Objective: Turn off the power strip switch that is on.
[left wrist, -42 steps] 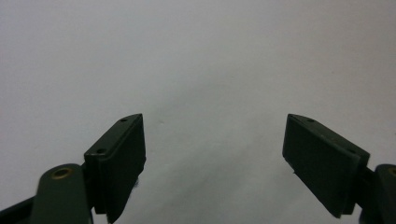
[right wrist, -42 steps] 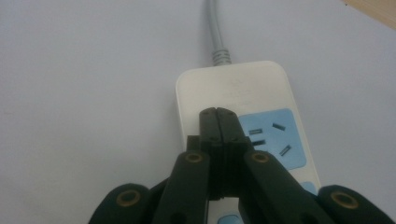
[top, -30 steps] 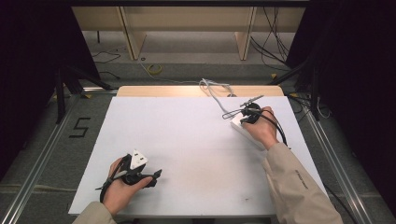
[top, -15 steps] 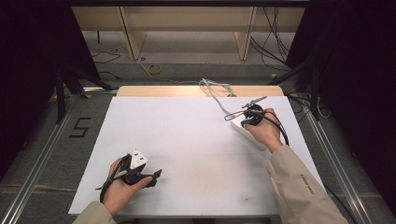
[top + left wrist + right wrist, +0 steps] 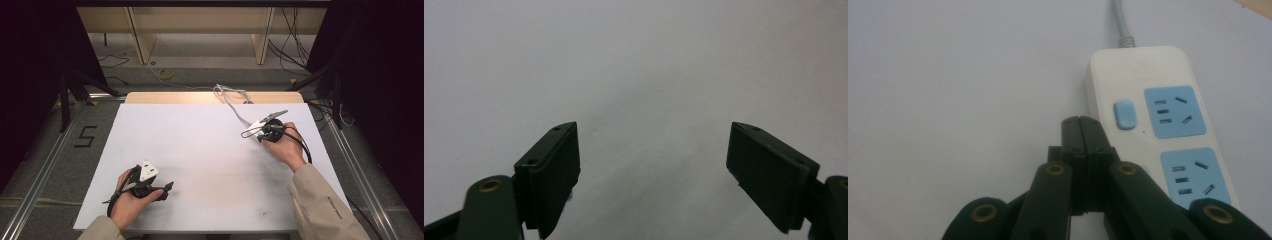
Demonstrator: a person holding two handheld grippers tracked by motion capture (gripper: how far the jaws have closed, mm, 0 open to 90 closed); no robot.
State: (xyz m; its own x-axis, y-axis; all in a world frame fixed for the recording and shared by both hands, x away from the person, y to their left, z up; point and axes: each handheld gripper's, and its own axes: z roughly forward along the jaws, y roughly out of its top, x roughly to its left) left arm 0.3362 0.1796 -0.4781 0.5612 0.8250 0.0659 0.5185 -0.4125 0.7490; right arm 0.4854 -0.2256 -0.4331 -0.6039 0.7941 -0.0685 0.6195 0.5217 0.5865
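Scene: white desk (image 5: 200,150) seen from above, with my two hands coming in from its near edge.
Power strip: white power strip (image 5: 1153,125) with blue sockets and a blue switch (image 5: 1124,114), lying near the desk's far right corner; its grey cord (image 5: 230,100) runs off over the far edge.
Right fingers: my right gripper (image 5: 1081,131) has its fingers pressed together with nothing between them, tips just beside the strip's long edge, near the switch.
Left fingers: my left gripper (image 5: 651,165) sits near the desk's near left corner, fingers spread wide and empty above bare surface.
Step in hand: I judge I am lining up the closed tips to press the switch.
Next move: shifting the tips sideways onto the blue button, then pushing down gently so the strip does not slide.
Hard to tell: whether the tips touch the strip's edge; the strip's near end is hidden behind my fingers, and in the high view my hand covers most of it.
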